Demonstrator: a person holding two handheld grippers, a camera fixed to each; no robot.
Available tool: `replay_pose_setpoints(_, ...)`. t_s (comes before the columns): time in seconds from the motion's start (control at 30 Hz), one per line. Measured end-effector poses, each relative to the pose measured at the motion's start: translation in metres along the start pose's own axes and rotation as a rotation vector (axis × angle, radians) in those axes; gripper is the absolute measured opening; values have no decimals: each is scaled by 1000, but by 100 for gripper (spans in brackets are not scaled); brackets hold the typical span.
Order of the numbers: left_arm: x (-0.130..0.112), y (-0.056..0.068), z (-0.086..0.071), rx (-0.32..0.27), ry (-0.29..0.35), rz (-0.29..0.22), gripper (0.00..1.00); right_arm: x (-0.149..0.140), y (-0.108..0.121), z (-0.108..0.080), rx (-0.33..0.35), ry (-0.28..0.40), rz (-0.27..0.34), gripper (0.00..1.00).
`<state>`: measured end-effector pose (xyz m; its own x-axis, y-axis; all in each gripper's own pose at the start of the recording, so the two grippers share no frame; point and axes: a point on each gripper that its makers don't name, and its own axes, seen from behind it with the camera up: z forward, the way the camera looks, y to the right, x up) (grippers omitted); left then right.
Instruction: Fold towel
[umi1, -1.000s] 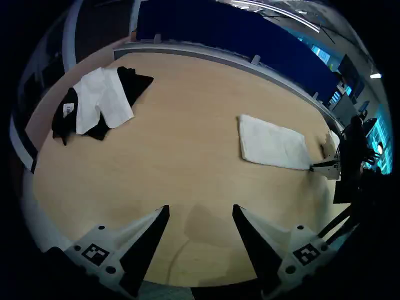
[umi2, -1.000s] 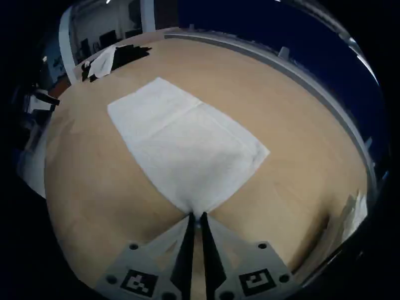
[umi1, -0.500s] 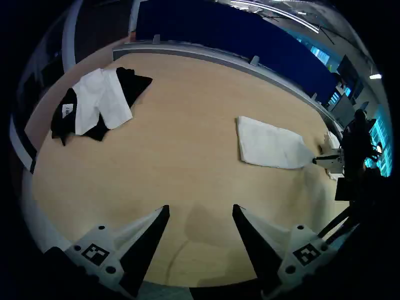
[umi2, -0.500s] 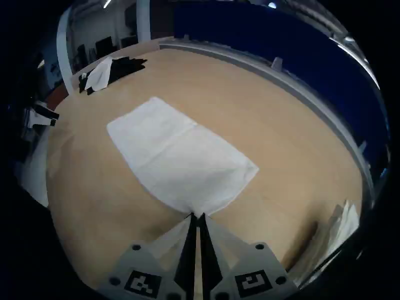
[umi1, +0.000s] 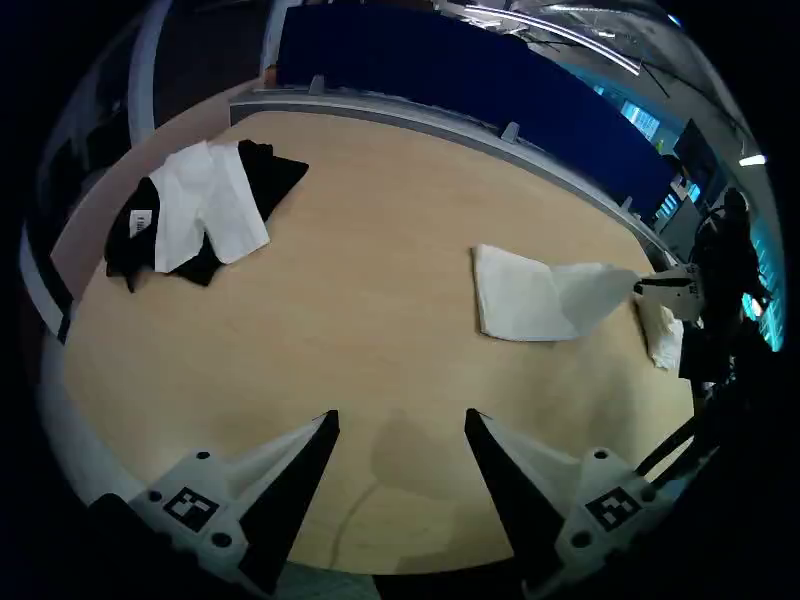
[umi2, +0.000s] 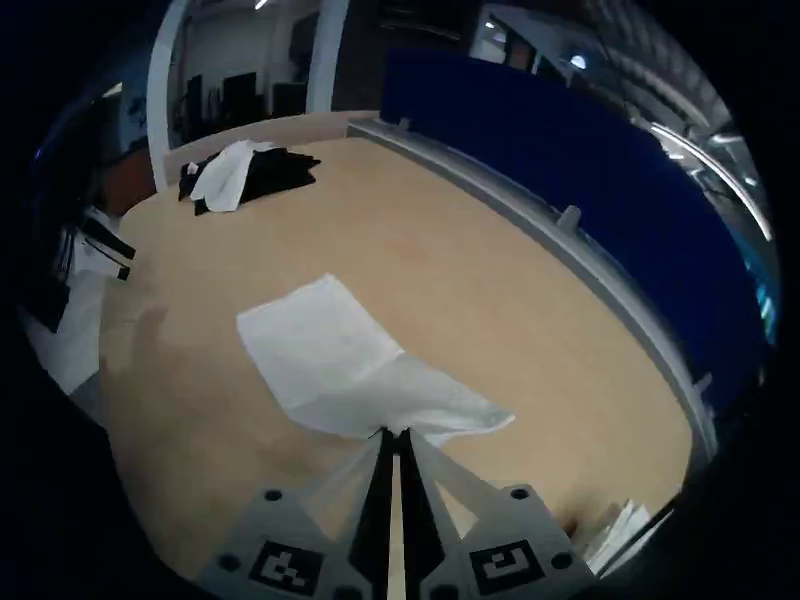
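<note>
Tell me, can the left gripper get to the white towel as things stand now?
Probably yes. The left gripper is open, and bare table lies between it and the towel. The right gripper pinches one corner, raised off the table; the far end lies flat.

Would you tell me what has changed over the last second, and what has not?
The right gripper, shut on a corner of the towel, has risen and pulled that corner up off the table. The towel's near part is now lifted while its far part lies flat. Unchanged: the left gripper stays open above the table, and the pile of clothes has not moved.
</note>
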<state>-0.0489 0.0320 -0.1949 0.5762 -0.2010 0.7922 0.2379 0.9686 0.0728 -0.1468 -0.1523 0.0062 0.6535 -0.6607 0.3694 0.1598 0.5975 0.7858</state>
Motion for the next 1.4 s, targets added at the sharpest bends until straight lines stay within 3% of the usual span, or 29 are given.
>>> replay_pose_setpoints(0.27,0,2,-4,-12,11,-8,94,14,-1,5,0,-11,-65,4)
replay_pose_setpoints(0.5,0,1,-11,-8,28,-10,93,45,-15,22,32,6,-146,4)
replay_pose_setpoints(0.77,-3,-3,-27,10,72,-27,94,78,-63,66,121,-1,-281,4)
replay_pose_setpoints(0.97,-9,-14,-40,44,100,-48,94,77,-113,105,201,-25,-356,4)
replay_pose_setpoints(1.07,-14,-19,-44,62,107,-61,94,67,-134,122,236,-48,-377,4)
replay_pose_setpoints(1.23,-19,-27,-48,79,114,-81,94,49,-147,139,261,-87,-366,4)
replay_pose_setpoints(1.4,-20,-31,-49,84,116,-95,93,49,-146,139,269,-82,-323,18)
